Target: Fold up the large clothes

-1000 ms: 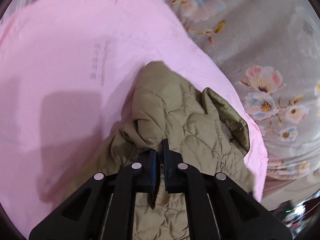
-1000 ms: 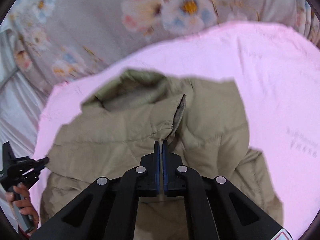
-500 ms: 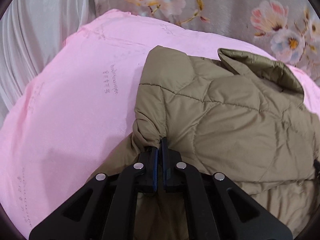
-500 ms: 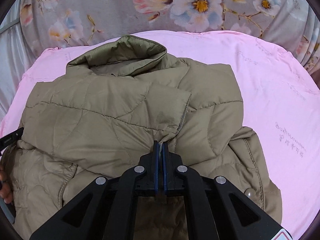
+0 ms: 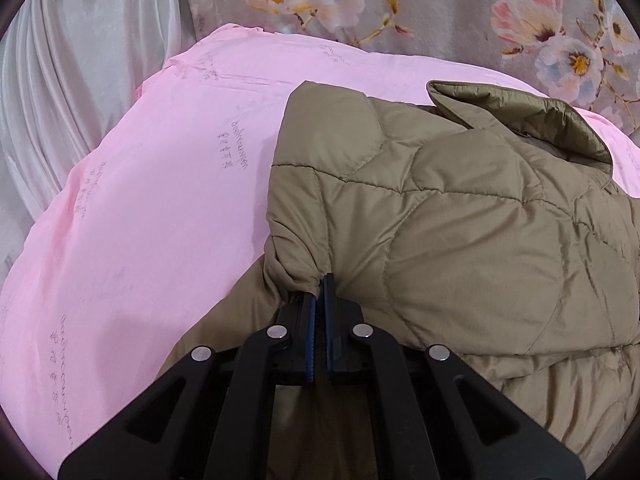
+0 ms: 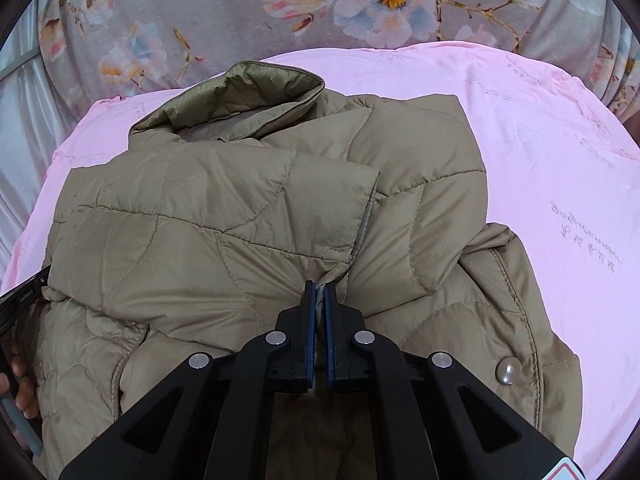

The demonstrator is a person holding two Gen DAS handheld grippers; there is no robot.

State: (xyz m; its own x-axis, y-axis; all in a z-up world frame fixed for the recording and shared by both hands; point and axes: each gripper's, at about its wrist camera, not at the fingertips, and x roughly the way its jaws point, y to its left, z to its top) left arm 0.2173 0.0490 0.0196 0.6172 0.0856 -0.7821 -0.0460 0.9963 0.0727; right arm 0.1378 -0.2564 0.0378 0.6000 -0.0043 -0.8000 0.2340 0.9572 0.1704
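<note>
The fingers (image 5: 308, 312) of the left gripper (image 5: 319, 292) are pressed together with almost no gap, pinching a bunched edge of the jacket (image 5: 460, 248) at their tips, low in the centre of the left wrist view. From that pinch the olive quilted cloth spreads up and to the right, filling the right half of the frame, with its collar (image 5: 520, 116) standing up at the upper right. A lower layer of the same jacket lies under the gripper, running down to the bottom edge.

The right gripper (image 6: 319, 296) is likewise closed tight, and a thin fold of the jacket (image 6: 200, 240) is nipped between its blue pads (image 6: 309, 320) at the centre of the right wrist view. Here the jacket fills the middle of the frame, the top layer folded over the rest, the collar (image 6: 240, 96) open at the upper left. A pale snap button (image 6: 505, 369) sits on the lower right part.

The jacket lies on a pink sheet (image 6: 540, 140), which shows at the left of the left view and at the right of the right view. A grey floral cloth (image 6: 200, 12) runs across the top of both frames. At the far left edge of the right view, a hand (image 6: 18, 384) grips a handle, and part of the left gripper touches the jacket's edge just above it
</note>
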